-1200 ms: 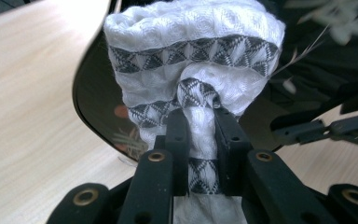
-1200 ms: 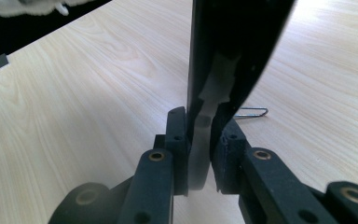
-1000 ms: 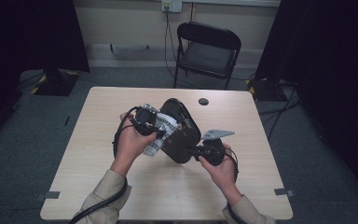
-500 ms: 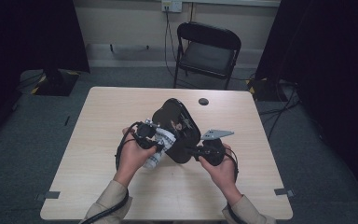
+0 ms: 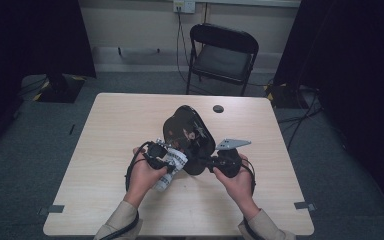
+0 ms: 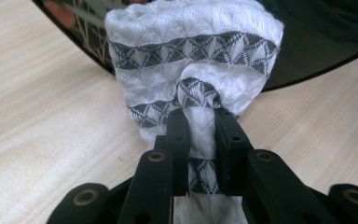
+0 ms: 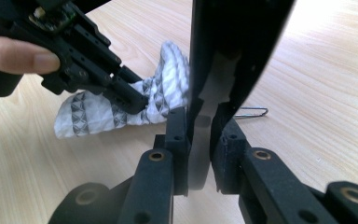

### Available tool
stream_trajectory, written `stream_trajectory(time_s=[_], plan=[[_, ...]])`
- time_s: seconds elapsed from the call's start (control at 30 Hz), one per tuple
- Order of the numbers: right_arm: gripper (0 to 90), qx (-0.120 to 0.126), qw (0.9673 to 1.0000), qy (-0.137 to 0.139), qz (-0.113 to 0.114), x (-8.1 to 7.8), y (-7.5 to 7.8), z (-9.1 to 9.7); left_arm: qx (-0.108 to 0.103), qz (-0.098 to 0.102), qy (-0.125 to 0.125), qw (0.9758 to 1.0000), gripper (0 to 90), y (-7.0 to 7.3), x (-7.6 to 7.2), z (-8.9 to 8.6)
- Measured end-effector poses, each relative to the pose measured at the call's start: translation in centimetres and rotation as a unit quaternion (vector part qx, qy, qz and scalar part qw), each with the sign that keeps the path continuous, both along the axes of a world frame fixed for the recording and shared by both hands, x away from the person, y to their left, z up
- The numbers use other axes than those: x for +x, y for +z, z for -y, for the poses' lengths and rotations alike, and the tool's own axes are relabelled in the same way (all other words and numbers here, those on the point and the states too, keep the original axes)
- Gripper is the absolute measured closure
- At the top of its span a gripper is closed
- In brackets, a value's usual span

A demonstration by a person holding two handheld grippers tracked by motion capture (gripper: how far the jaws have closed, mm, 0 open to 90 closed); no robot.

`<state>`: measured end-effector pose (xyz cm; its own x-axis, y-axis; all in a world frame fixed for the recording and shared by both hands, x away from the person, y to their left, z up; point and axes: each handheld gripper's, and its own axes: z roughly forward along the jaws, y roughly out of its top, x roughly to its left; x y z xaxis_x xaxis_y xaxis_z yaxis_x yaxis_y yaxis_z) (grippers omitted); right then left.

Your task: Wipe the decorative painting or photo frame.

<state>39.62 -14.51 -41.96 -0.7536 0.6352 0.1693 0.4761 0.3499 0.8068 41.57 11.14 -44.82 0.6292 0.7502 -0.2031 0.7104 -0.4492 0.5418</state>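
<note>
A glossy black plate stands tilted on edge over the middle of the table. My right gripper is shut on its lower rim; in the right gripper view the jaws pinch the plate's thin edge. My left gripper is shut on a white cloth with grey triangle bands and holds it against the plate's lower left side. In the left gripper view the jaws clamp a bunched fold of the cloth, which rests on the plate. The right gripper view also has the cloth and the left gripper.
A small black round object lies near the table's far edge. A bent wire clip lies on the wood just behind the plate. A black folding chair stands beyond the table. Bare wood lies at the left and right.
My left hand has come down and toward the near edge, dragging the cloth down the plate's left side. The right hand and its grip on the plate stayed in place.
</note>
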Motion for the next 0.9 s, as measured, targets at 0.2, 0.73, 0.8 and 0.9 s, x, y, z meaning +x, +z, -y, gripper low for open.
stream_trajectory(time_s=[0.2,0.73,0.8,0.9], plan=[[79.2,0.001,1.0,0.0,0.0,0.0,0.0,0.0,0.01,-0.014,-0.005,0.9998,77.9,-1.0,-0.2,0.0],[79.2,0.003,1.0,-0.001,0.0,0.0,-0.1,0.0,-0.032,0.076,-0.001,0.9966,77.9,9.6,0.1,-1.4],[79.2,0.004,1.0,-0.001,0.0,0.0,-0.1,0.1,-0.039,0.093,0.0,0.9949,77.9,11.8,0.2,-1.2],[79.2,0.004,1.0,-0.001,-0.001,0.0,-0.1,0.0,-0.054,0.111,-0.002,0.9923,77.9,14.0,0.5,-0.8]])
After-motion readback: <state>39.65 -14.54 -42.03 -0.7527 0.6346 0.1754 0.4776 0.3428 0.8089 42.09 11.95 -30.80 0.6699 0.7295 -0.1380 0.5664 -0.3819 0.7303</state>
